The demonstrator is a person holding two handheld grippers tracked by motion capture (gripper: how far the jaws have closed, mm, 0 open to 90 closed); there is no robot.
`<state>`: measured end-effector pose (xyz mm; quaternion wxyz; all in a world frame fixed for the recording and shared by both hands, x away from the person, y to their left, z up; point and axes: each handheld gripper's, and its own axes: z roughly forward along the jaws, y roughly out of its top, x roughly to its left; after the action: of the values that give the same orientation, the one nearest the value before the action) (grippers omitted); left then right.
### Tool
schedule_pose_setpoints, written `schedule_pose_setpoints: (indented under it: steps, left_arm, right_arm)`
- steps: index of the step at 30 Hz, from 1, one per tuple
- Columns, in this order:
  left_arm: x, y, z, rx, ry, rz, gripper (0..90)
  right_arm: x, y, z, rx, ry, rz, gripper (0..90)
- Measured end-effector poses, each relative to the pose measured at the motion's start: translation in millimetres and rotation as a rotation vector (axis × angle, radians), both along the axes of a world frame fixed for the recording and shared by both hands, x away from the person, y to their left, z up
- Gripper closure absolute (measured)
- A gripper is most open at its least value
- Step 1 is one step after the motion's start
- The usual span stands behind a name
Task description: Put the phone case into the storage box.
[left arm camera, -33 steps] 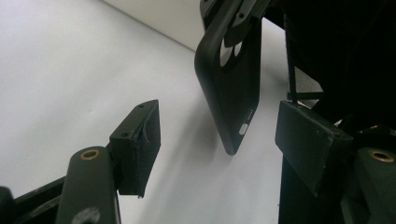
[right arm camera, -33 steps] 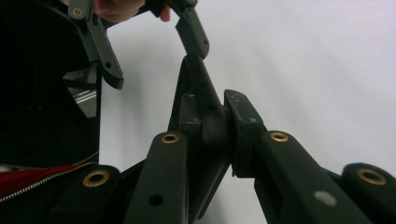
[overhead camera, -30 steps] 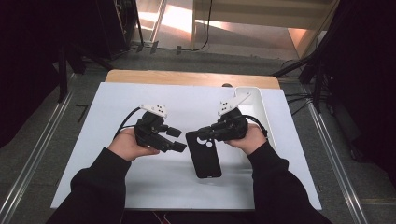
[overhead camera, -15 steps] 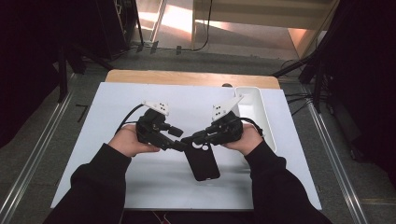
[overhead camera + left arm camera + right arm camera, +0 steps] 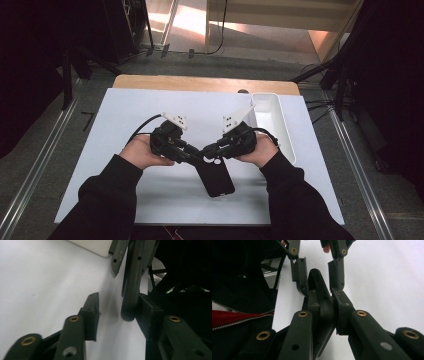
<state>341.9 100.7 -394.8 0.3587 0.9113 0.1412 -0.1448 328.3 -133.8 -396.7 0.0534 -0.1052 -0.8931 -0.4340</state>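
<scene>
while the phone case (image 5: 216,174) was flat on the white sheet (image 5: 125,115) a second ago, it's now tipped up off it by its top end, which is clamped tight in the right gripper (image 5: 209,150). the left gripper (image 5: 196,158) has been brought in from the other side and its jaws have just been closing around the same end, one pad looks to be touching, the other not yet, so it's counted as not gripping. looks like a handover or two-handed hold is being set up. a white tray (image 5: 272,120) sits at the right of the sheet, with a wooden edge (image 5: 200,83) behind and dim floor, rails and cables all round.
</scene>
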Motion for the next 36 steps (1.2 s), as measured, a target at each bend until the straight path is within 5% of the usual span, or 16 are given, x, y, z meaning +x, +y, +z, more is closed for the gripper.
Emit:
schedule_pose_setpoints:
  steps: [9, 20, 27, 36]
  left_arm:
    - [-3.9, -4.5, -0.5, 0.018, -0.007, -0.039, 77.9]
    - [-4.0, -4.7, 3.7, 0.015, 0.037, -0.039, 79.5]
    - [-3.1, -4.0, 6.7, 0.030, 0.068, -0.027, 79.5]
    - [-2.0, 1.8, 14.0, 0.050, 0.095, 0.024, 79.4]
  right_arm:
    - [-0.4, 3.4, -1.0, 0.002, 0.014, 0.015, 76.1]
    - [2.1, 1.3, -2.4, 0.024, 0.048, 0.022, 75.3]
    - [3.0, -0.3, -0.2, 0.027, 0.096, -0.012, 61.1]
    - [-2.4, -9.2, 11.5, 0.057, 0.084, -0.069, 41.1]
